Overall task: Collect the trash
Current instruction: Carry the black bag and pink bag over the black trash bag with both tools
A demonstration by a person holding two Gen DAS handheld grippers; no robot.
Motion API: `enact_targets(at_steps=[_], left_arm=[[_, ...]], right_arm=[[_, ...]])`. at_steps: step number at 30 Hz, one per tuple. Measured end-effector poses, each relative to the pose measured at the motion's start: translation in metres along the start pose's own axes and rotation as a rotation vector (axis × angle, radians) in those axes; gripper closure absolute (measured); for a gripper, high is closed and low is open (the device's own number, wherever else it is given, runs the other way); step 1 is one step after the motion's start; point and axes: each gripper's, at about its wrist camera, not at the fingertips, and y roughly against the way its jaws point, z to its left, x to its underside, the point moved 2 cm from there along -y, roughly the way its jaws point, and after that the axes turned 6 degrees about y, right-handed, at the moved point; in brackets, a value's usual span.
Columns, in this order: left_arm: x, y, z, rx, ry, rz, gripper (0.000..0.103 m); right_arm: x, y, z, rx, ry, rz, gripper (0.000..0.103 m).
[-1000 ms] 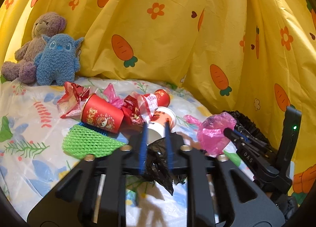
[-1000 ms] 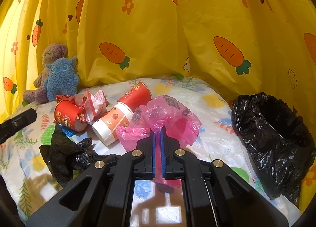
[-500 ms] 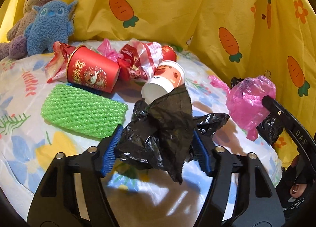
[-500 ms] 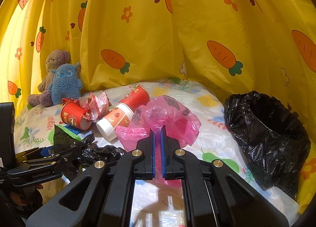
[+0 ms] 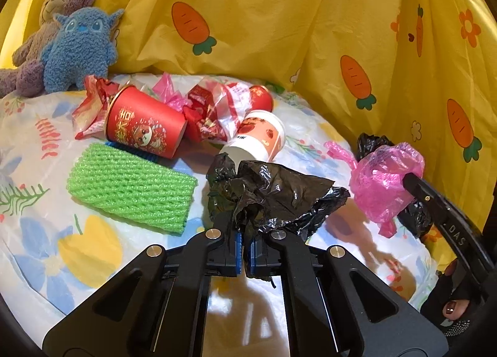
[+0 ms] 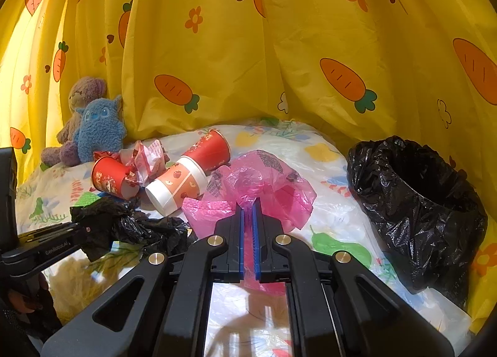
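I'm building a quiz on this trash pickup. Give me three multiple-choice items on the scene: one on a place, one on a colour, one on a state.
1. Where is the lined bin?
A. right of the pink bag
B. behind the plush toys
C. under the green net

2. What colour is the foam net?
A. blue
B. green
C. white

3. What is the left gripper doing?
A. standing open over a cup
B. shut on the black bag
C. shut on nothing

Key:
1 A, in the right wrist view the bin stands at the right edge, right of the pink bag held in the right gripper.
2 B, the net lying in front of the red cup is bright green.
3 B, its jaws pinch the crumpled black bag.
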Motion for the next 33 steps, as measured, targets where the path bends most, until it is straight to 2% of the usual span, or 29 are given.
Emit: enact_targets(at_steps=[4, 9, 12, 15, 22, 27, 33], left_arm=[[-0.012, 0.014, -0.022, 0.043, -0.035, -0.045, 0.101], [-0.026, 0.013, -0.058, 0.085, -0.081, -0.07, 0.101], [-0.035, 0.01, -0.083, 0.119, -0.112, -0.087, 0.101], [-0.044, 0.004, -0.11, 0.163, -0.138, -0.093, 0.101], [-0.064, -0.035, -0.181, 0.279, -0.216, -0.073, 0.101], [-0.069, -0.072, -0.23, 0.348, -0.251, -0.068, 0.101], [-0.063, -0.122, -0.27, 0.406, -0.245, -0.03, 0.101]], right_arm=[[-0.001, 0.004, -0.005, 0.016, 0.003, -0.013, 0.098], [-0.004, 0.011, -0.016, 0.067, 0.009, -0.039, 0.098], [-0.008, 0.015, -0.028, 0.122, 0.014, -0.062, 0.098], [-0.013, 0.018, -0.048, 0.215, 0.021, -0.089, 0.098], [-0.026, 0.018, -0.117, 0.445, 0.006, -0.134, 0.098], [-0.031, 0.01, -0.157, 0.55, -0.017, -0.12, 0.098], [-0.029, -0.008, -0.193, 0.636, -0.019, -0.072, 0.098]])
